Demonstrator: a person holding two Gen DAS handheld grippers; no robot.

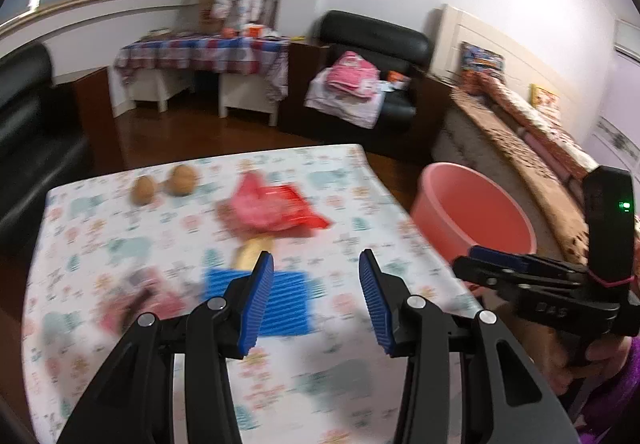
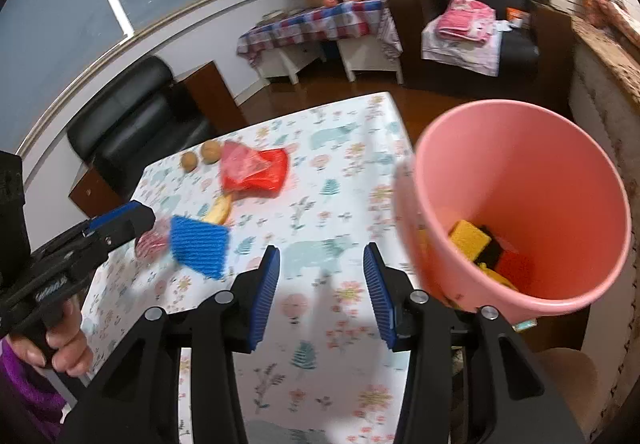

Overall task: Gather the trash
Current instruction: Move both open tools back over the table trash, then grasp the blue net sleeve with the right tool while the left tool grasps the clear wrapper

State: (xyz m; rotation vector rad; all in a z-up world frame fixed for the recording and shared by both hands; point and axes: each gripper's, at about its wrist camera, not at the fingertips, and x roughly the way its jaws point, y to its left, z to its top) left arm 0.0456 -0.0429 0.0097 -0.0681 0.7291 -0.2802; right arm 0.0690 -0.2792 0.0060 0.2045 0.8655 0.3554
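- Here, the round pink plastic bucket [image 2: 520, 211] stands just off the table's right edge, mouth upward and tilted toward the right wrist camera; it already holds a yellow sponge-like block [image 2: 469, 240] and some dark and red pieces, so part of the collecting appears done.
- Left on the table, judged as trash: a flat blue ribbed rectangular pad [image 2: 200, 246], a yellowish elongated piece [image 2: 219, 211], a crumpled red plastic bag [image 2: 256, 171], and a small reddish wrapper [image 2: 151, 244].
- The blue ribbed pad lies flat, near the table's middle, one corner toward the near edge in the right wrist view; its ridges run along its longer side. The yellowish piece touches its far edge, its long axis running away toward the red bag.
- Two brown egg-shaped items [image 1: 166, 183] lie side by side beyond the bag, well apart from the pad; whether they count as trash cannot be told.
- The left gripper [image 1: 316, 298] hovers above the pad, jaws apart, nothing between its blue pads.
- The right gripper [image 2: 320, 298] hovers over bare cloth between pad and bucket, jaws apart and empty.
- All rests on a table under a white cloth printed with flowers and bears [image 2: 340, 344]; a hand [image 2: 66, 348] in a purple sleeve grips the left tool.
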